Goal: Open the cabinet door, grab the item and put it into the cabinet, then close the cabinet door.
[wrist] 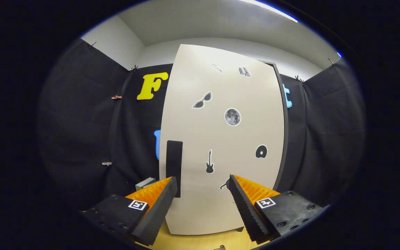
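A tall cabinet stands just ahead of the fingers, its cream door (221, 139) shut and facing me, dotted with small stickers. A dark vertical handle (174, 163) sits on the door's left edge, right beyond the left fingertip. My gripper (203, 182) is open, with nothing between its fingers, and they frame the lower part of the door. A small pale boxy item (145, 183) peeks out behind the left finger, to the left of the cabinet; most of it is hidden.
The cabinet stands on a light wooden tabletop (200, 241) that shows between the fingers below the door. Black cloth walls close in on the left, right and behind. A white ceiling is above.
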Demonstrator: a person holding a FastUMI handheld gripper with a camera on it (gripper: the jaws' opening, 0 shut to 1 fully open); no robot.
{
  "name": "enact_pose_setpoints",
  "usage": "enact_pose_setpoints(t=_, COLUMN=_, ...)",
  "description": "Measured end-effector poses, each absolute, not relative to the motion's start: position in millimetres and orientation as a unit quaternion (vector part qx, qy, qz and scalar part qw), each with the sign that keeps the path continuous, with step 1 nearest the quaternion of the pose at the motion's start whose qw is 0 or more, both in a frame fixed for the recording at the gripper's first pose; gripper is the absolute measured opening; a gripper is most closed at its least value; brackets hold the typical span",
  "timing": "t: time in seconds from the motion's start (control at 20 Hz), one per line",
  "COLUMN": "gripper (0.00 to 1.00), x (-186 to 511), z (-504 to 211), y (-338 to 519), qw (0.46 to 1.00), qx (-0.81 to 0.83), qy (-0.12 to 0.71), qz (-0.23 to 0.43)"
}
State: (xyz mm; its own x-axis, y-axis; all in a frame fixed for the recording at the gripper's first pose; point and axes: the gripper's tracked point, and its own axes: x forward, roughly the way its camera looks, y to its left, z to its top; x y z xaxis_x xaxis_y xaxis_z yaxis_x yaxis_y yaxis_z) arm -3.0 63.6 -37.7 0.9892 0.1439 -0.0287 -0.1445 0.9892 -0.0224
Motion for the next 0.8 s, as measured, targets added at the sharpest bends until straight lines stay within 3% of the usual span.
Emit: enact_pose_setpoints(t=0.8, gripper=0.98, x=15, z=-44, y=62, qw=0.996, qx=-0.005, qy=0.026, qz=0.083)
